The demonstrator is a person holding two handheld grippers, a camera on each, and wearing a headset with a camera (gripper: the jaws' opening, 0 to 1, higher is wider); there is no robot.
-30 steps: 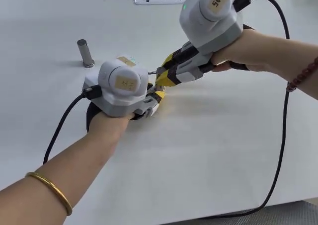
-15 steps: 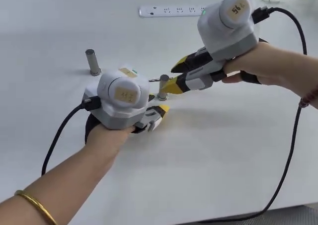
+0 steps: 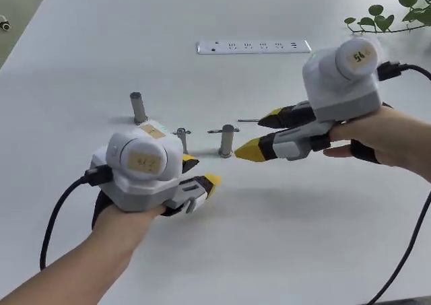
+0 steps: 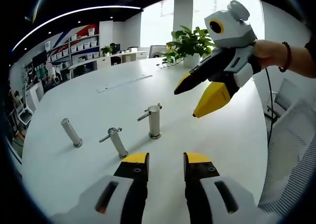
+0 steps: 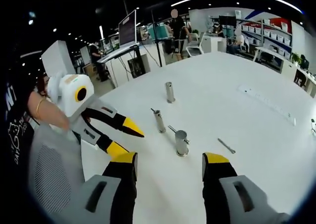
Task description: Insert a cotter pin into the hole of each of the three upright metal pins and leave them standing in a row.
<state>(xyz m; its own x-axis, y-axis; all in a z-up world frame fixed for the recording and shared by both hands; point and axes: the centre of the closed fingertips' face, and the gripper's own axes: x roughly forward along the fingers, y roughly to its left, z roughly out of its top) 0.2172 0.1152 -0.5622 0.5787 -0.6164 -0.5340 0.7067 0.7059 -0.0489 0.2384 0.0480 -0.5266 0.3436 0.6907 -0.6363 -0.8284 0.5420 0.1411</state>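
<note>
Desk [image 3: 283,238], white, matte. Far left: bare grey upright metal pin [image 3: 138,108], standing apart from the others. Left tongs [image 3: 201,170], yellow-tipped, jaws apart and holding nothing, just in front of the row. Second upright metal pin [image 3: 182,142], slim, has a silver cotter pin [image 3: 180,131] crosswise through its top. Third upright metal pin [image 3: 227,142], thicker, has another cotter pin [image 3: 217,130] through it. Loose cotter pin [image 3: 248,120] lies flat on the desk just beyond. Right tongs [image 3: 249,138], jaws apart, empty, tips near the third pin. White power strip [image 3: 254,46] lies well behind the row.
</note>
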